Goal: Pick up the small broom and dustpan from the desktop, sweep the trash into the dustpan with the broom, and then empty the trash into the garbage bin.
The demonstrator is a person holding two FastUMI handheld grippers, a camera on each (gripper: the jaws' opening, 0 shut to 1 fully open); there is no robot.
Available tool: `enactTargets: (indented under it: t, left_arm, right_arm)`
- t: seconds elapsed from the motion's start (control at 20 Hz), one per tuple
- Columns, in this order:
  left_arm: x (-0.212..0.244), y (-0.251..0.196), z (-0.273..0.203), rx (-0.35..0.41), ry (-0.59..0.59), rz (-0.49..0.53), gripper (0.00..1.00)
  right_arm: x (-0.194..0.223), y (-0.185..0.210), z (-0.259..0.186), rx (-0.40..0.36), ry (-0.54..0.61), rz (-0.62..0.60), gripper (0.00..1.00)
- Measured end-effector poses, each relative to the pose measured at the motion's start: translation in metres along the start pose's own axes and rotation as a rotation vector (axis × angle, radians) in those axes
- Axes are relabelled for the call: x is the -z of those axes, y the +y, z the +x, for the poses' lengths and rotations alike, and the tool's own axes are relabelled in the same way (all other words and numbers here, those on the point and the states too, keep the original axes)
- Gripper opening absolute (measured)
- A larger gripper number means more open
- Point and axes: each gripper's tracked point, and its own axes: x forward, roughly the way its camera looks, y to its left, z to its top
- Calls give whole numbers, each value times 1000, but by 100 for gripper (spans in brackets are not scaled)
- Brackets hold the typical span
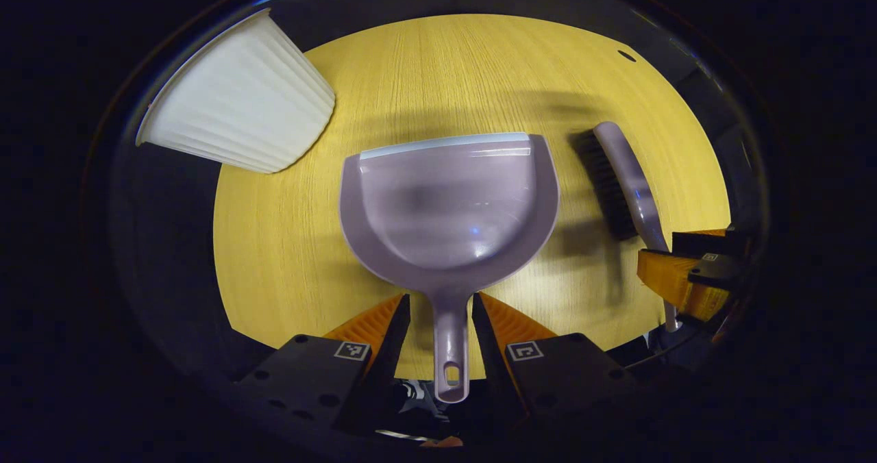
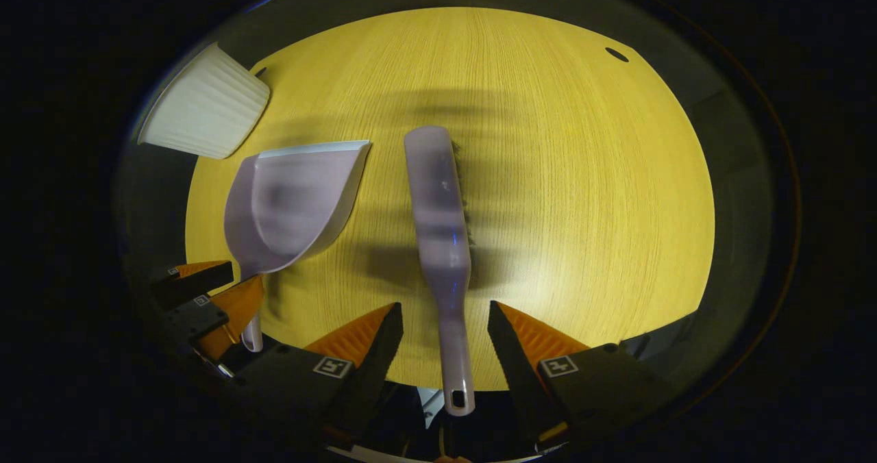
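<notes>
- The left hand-held gripper (image 1: 441, 312) is open, its fingers either side of the dustpan (image 1: 449, 203) handle on the desk (image 1: 438, 72).
- The right hand-held gripper (image 2: 444, 326) is open, straddling the broom (image 2: 438, 230) handle.
- A white ribbed bin (image 1: 240, 103) stands far left.

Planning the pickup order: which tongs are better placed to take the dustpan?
Left. The dustpan handle lies between the open left tongs, not yet gripped. The right tongs straddle the broom handle instead, also open.
</notes>
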Motion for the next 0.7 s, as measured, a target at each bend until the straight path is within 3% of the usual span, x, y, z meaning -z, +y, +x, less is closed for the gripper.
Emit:
enactTargets:
  t: [0.15, 0.2, 0.3, 0.35, 0.4, 0.45, 0.5, 0.55, 0.6, 0.7]
  left_arm:
    - [-4, 4, -16, -20, -37, 14, 57]
    - [-4, 5, -23, -20, -51, 17, 57]
    - [-6, 5, -37, -12, -90, 18, 57]
    - [-7, 4, -43, -8, -110, 11, 57]
    - [-8, 3, -50, 1, -134, 7, 57]
    - [-6, 3, -60, 1, -149, 1, 57]
    - [-4, 1, -69, 5, -162, 0, 56]
    - [-3, 2, -80, 8, -187, 1, 56]
    - [-3, 1, -90, 11, -215, 9, 57]
    - [0, -2, -115, 10, -279, 22, 56]
  right_arm:
    - [-3, 1, -13, -7, -26, -19, 87]
    - [-4, 1, -19, -6, -37, -23, 80]
    - [-6, -1, -33, -3, -61, -25, 81]
    - [-8, -2, -40, -7, -77, -23, 88]
    - [-9, -3, -48, -11, -98, -22, 81]
    - [-10, -4, -57, -12, -121, -22, 81]
    - [-10, -4, -69, -18, -144, -24, 88]
    - [-9, -3, -79, -27, -162, -30, 81]
    - [-7, -2, -89, -32, -183, -36, 88]
    - [-2, 1, -116, -51, -229, -46, 88]
